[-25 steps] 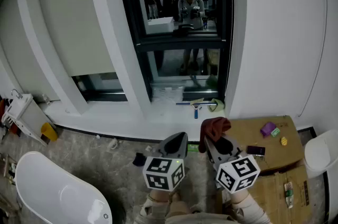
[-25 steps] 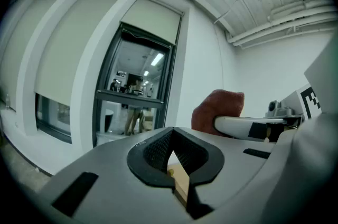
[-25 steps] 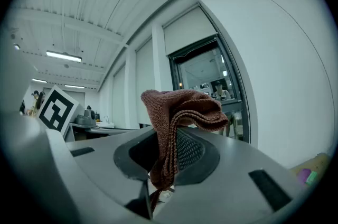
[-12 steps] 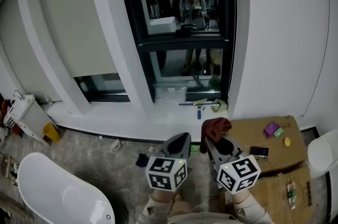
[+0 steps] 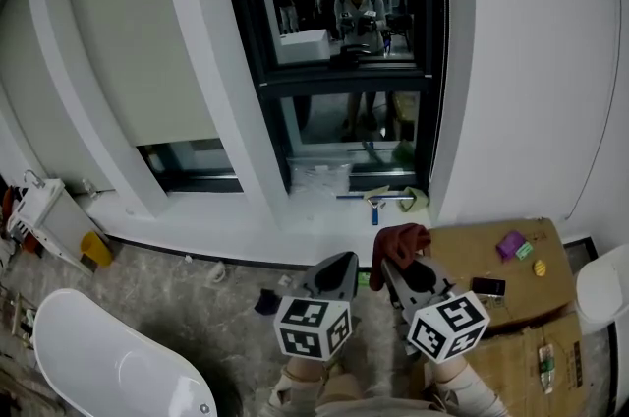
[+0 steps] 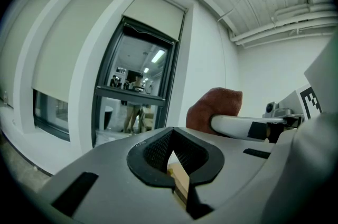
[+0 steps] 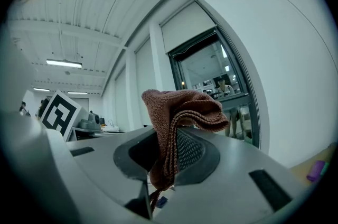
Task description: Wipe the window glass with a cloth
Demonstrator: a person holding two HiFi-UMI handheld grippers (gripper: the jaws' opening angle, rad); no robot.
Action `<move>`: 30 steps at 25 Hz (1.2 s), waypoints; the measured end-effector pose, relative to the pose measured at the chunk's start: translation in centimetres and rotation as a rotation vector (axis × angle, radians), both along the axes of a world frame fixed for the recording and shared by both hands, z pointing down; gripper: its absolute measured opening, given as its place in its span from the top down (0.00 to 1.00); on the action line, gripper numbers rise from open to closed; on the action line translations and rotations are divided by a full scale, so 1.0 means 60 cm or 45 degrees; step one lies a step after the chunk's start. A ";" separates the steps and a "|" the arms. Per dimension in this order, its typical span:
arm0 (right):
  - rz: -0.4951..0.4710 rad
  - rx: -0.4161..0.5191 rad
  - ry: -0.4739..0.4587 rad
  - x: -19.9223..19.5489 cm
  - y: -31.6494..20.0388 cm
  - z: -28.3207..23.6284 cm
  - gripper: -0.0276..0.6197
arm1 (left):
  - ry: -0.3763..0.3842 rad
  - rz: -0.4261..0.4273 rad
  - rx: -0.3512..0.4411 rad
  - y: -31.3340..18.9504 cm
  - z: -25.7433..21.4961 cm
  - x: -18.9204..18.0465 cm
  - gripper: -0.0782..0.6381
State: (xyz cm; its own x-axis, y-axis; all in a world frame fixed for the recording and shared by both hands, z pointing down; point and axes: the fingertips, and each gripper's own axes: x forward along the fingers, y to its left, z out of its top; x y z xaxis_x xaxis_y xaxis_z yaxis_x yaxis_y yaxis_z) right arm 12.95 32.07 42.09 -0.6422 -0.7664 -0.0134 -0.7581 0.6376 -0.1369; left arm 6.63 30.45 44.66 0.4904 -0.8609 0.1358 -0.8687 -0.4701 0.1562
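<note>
R hand-held gripper [image 7: 163,165] is clamped on the cloth [image 7: 179,112]: jaws pinch one bunched end, the rest flops up and over the tips. L hand-held gripper [image 6: 177,165] has jaws together, nothing btwn them, riding just beside the R one on its left. Key relation: window glass [image 5: 339,12] lies straight ahead of and above both, well apart, no contact yet, with the white sill [image 5: 295,218] and a strip of floor btwn me and it. The window's long axis is vertical, a tall narrow opening in a dark frame, split by a horiz. bar [image 5: 339,83] into an upper pane and a lower pane [image 5: 349,125]. R is the arm that counts since it carries the cloth, and it lines up roughly w/ the right half of the pane; L is about as near but empty. My read: the next move is a fwd and up reach w/ R, presenting the draped face of the cloth flat to the glass, not the jaw tips. Cloth is rust-brown knit, ribbed edge, soft and limp, so it should fold under pressure. Glass is smooth, hard and very reflective, showing room lights and figures. A squeegee [image 5: 373,201] lies on the sill ahead of R, and a flat cardboard sheet [image 5: 472,253] w/ small items sits off R's right side.
</note>
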 end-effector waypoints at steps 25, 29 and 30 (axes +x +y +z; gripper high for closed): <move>0.078 0.036 0.010 -0.132 -0.317 -0.036 0.87 | -0.012 0.104 0.027 -0.329 -0.033 -0.124 0.88; 0.100 0.031 0.000 -0.158 -0.364 -0.031 0.87 | -0.013 0.125 0.031 -0.378 -0.032 -0.149 0.88; 0.104 0.031 -0.003 -0.166 -0.375 -0.029 0.87 | -0.014 0.129 0.031 -0.389 -0.031 -0.156 0.88</move>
